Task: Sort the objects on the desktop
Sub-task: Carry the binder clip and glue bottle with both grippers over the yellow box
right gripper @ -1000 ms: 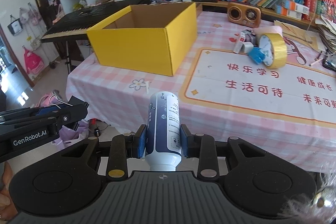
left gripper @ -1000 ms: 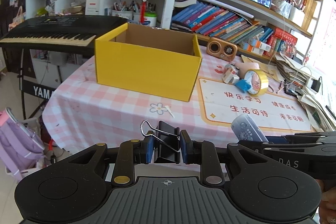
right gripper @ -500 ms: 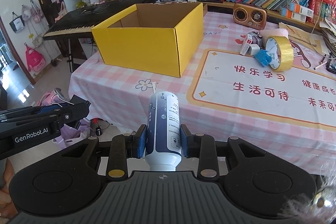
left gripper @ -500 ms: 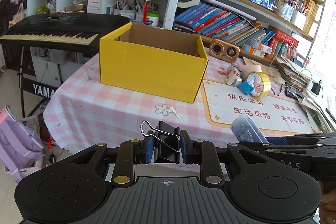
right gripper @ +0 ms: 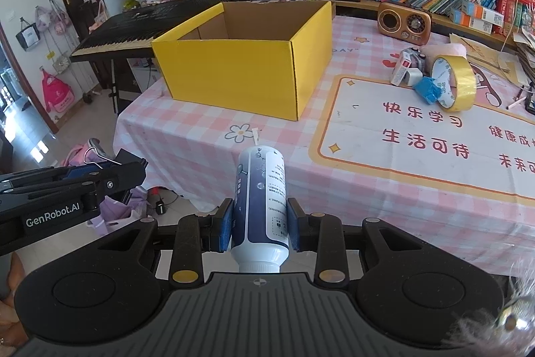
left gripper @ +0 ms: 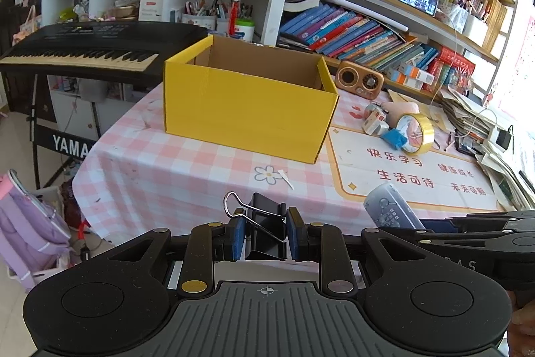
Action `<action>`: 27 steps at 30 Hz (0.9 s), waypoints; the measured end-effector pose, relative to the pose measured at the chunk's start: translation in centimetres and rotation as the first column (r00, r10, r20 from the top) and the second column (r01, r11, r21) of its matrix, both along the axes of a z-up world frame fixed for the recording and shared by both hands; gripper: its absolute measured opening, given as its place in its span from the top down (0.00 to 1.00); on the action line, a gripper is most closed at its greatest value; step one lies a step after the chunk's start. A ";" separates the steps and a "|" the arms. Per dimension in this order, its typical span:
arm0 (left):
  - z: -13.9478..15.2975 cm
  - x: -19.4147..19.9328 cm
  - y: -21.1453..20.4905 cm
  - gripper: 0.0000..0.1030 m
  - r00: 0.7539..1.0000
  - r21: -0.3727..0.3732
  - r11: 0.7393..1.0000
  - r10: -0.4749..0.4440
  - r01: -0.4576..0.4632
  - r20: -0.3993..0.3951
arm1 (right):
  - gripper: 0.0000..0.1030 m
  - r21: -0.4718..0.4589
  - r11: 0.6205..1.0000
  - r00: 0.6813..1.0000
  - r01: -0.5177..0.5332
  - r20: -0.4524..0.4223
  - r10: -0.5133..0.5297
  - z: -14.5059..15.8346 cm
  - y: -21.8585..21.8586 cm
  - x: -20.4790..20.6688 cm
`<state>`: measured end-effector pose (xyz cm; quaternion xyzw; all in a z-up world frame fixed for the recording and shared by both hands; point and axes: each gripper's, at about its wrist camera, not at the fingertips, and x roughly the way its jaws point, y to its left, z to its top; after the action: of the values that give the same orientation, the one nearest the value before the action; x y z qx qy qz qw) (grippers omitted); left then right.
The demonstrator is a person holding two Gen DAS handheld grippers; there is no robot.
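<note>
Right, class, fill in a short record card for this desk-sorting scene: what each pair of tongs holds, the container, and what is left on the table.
left tongs: shut on a black binder clip
right tongs: shut on a white and blue bottle, cap end toward the camera
container: open yellow box on the checked tablecloth
left on the table: yellow tape roll, blue item, wooden radio

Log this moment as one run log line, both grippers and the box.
left gripper: shut on binder clip | right gripper: shut on white bottle | yellow box: open, on table, ahead
</note>
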<state>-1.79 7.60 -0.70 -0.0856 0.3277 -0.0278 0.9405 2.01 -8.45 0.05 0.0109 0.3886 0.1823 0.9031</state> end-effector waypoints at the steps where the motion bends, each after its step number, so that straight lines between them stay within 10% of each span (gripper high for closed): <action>1: 0.0 0.0 0.1 0.76 1.000 0.000 1.000 0.001 -0.001 0.000 | 0.71 0.000 1.000 1.000 -0.002 0.000 0.002 0.0 0.1 0.0; 27: 0.3 0.2 1.6 0.77 1.000 0.005 1.000 0.018 -0.018 0.022 | 0.71 0.012 0.999 1.000 -0.030 0.008 0.030 0.1 1.1 0.5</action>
<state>-1.58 9.25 -0.41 -0.0856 0.3167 -0.0193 0.9445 2.56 -7.36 0.19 0.0096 0.3839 0.1983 0.9018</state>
